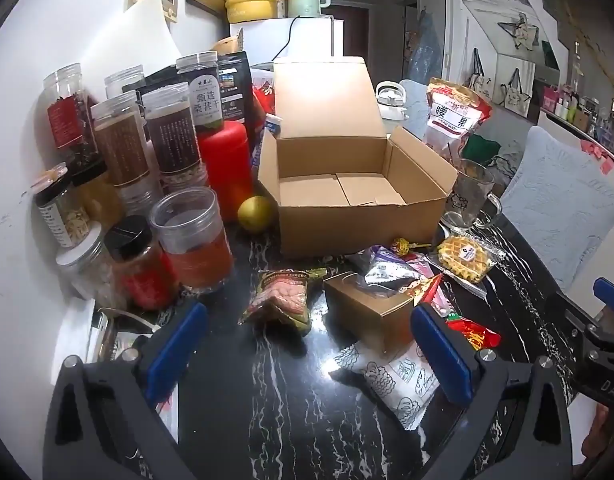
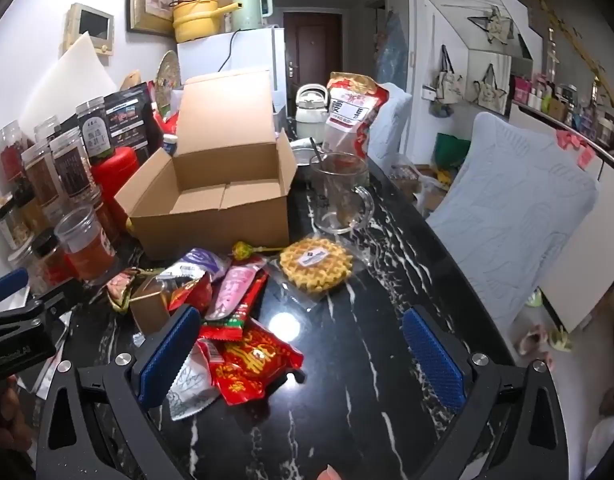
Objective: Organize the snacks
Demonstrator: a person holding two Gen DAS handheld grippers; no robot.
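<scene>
snack pile sits on the black marble table [image 1: 291,400], just in front of the open cardboard box [image 1: 347,184], which is empty inside. left gripper [image 1: 307,344]: fingers wide apart, nothing between pads, hovering over the pile's left end. right gripper [image 2: 303,356]: fingers likewise wide apart, empty, over the pile's right end. handling, judged: the packets are light, crinkly film, slippery and soft; pinch flat across a sealed edge or mid-body, low force. waffle pack [image 2: 315,266] probably brittle inside, so grip the film margin, not the disc. lollipop [image 2: 243,251] is small w/ thin stick; take at the head. small kraft carton [image 1: 367,308] is stiffer, likely crushable; grip across opposite walls. red foil packet [image 2: 251,360] lies closest betw. right fingers, easiest 1st pick. white printed pouch [image 1: 391,376] lies next to left gripper's right finger. view diffs: left wrist view shows the meat-print packet [image 1: 283,296] clearly, plus jar cluster [image 1: 147,184] and a yellow fruit [image 1: 256,214] beside the box; right wrist view hides most of that packet but shows the glass mug [image 2: 341,192] fully, the cashew bag [image 2: 353,114] behind it and more bare table on the right.
</scene>
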